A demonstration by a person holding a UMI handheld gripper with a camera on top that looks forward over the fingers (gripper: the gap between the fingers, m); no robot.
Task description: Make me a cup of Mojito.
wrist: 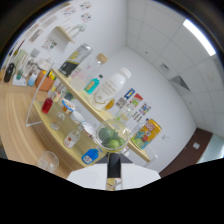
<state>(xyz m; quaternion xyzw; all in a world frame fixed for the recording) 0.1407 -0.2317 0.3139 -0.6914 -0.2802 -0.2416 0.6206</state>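
The fingers' state cannot be told; a clear glass bowl of green limes (111, 137) sits at frame centre, likely within reach for muddling.

White wall (165, 95), wooden shelf (75, 92), ceiling light (199, 36).

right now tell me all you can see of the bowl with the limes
The bowl looks like clear glass, round and open-topped, holding a few green limes. It appears to rest on the light wooden shelf unit, near a lower edge, with small bottles and jars beside it. It sits just ahead of the gripper, whose fingers cannot be made out. Nothing grips it.
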